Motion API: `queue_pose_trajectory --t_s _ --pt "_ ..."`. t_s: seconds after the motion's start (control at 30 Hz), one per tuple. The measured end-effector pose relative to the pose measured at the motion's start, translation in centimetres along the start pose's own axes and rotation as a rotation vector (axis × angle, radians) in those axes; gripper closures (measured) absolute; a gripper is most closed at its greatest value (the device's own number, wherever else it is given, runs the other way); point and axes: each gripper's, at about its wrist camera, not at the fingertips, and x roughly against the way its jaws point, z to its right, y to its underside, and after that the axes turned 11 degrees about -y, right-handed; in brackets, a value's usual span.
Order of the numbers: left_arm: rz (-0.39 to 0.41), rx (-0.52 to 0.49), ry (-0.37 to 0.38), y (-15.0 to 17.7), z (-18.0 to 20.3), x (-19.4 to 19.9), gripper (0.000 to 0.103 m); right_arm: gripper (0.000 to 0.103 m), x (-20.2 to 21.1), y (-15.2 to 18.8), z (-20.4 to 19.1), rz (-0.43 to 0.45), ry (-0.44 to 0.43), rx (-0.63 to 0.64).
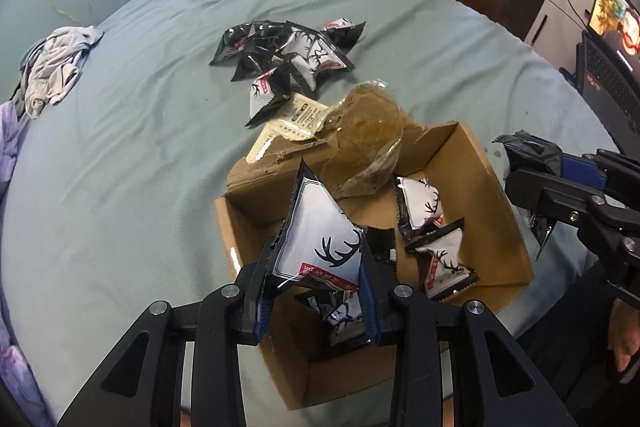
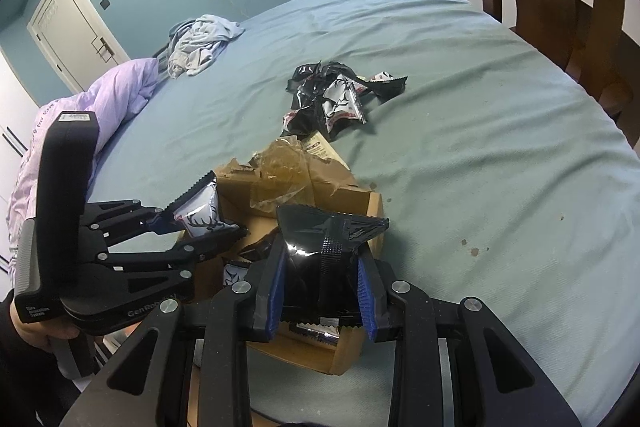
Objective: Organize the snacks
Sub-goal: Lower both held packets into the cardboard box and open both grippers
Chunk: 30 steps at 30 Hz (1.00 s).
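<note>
Left tongs (image 1: 316, 279) pinched a white-and-black foil snack packet (image 1: 320, 235) above the open brown cardboard box (image 1: 496, 195); right tongs (image 2: 320, 283) pinched a glossy black packet (image 2: 320, 259). Light, crinkly, slippery; grip mid-body.

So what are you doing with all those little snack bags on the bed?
A person is packing snack packets into a cardboard box on the bed. The left claw grips a white antler-print packet over the box. The right claw grips a black packet just beside it. A few packets already lie inside, and a pile waits farther back on the bed.
</note>
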Motion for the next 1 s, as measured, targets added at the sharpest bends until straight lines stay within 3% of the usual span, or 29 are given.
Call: queue_pose_trajectory --t_s 0.07,0.23,0.37,0.53,0.7,0.83,1.0 --pt "0.003 0.0 -0.003 0.0 0.0 0.0 0.067 0.074 -0.1 0.0 0.0 -0.003 0.003 0.002" --pt "0.007 0.028 0.003 -0.1 -0.5 0.1 0.053 0.074 -0.3 0.0 -0.2 -0.012 0.011 0.01" --pt "0.038 0.065 0.005 -0.3 -1.3 0.8 0.047 0.074 -0.1 0.0 -0.1 -0.006 0.006 0.006" --pt "0.09 0.102 -0.032 -0.6 -2.2 1.7 0.029 0.074 -0.4 0.1 -0.2 -0.014 0.003 0.02" --pt "0.107 0.157 -0.093 -1.1 -3.6 1.5 0.028 0.074 -1.3 0.7 -2.2 -0.054 -0.023 0.116" --pt "0.119 0.201 -0.135 -1.4 -4.8 1.4 0.027 0.074 -3.2 1.2 -3.4 -0.142 -0.032 0.174" --pt "0.114 0.244 -0.136 -1.5 -5.8 1.3 0.026 0.073 -4.5 1.4 -4.1 -0.223 -0.065 0.185"
